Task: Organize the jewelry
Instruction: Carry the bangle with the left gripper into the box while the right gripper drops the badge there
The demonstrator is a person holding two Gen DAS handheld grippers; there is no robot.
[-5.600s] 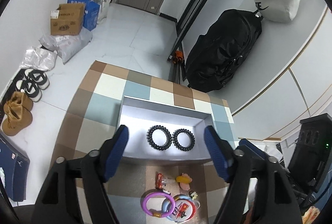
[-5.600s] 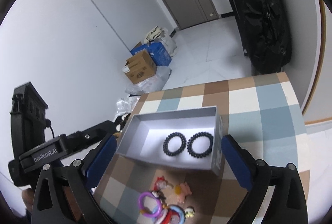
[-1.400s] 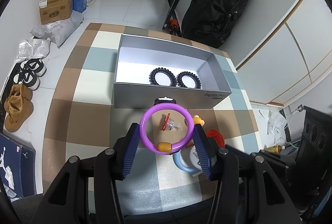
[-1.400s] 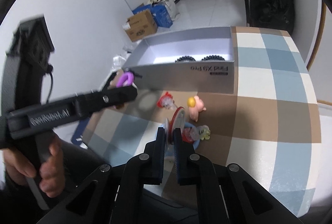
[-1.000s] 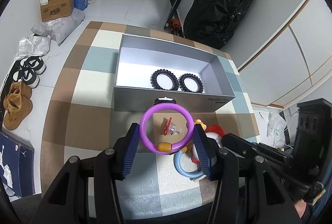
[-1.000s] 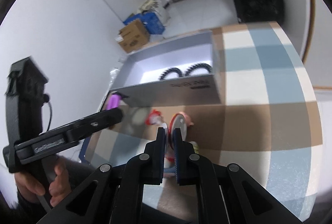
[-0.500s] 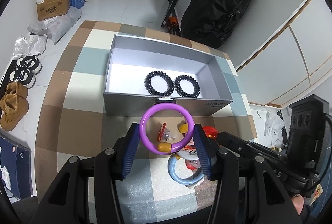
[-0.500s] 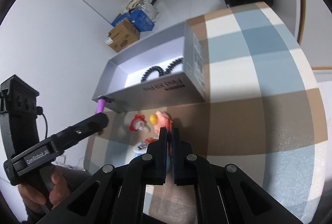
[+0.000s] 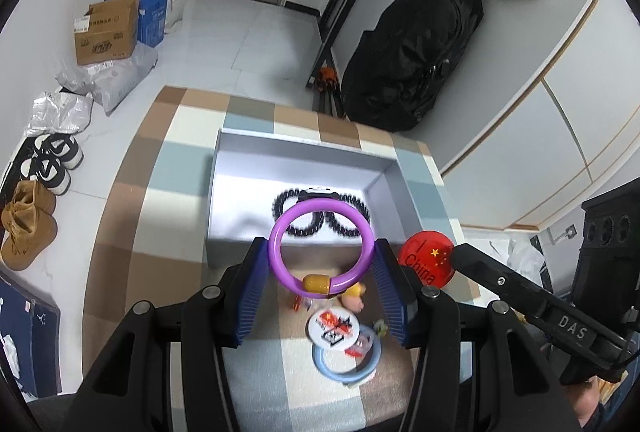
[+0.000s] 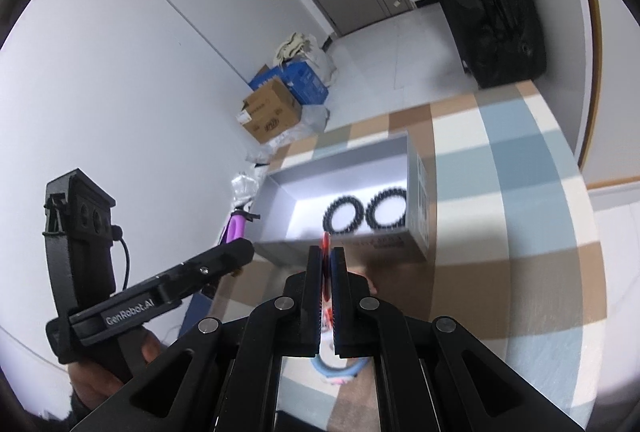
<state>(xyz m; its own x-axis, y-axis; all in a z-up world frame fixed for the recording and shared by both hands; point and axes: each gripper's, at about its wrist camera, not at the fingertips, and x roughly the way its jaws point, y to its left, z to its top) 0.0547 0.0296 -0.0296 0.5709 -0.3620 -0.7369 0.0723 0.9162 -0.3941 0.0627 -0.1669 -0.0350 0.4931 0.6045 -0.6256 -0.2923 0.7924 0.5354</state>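
Left wrist view: a purple bracelet [image 9: 322,246] was clamped between the pads of the left hand-held gripper [image 9: 320,286], above the near wall of the grey box [image 9: 224,191]. To its right, a red badge [image 9: 427,259] was pinched edge-on in the nearly closed right hand-held gripper [image 10: 327,290], above the counter [image 9: 132,216].
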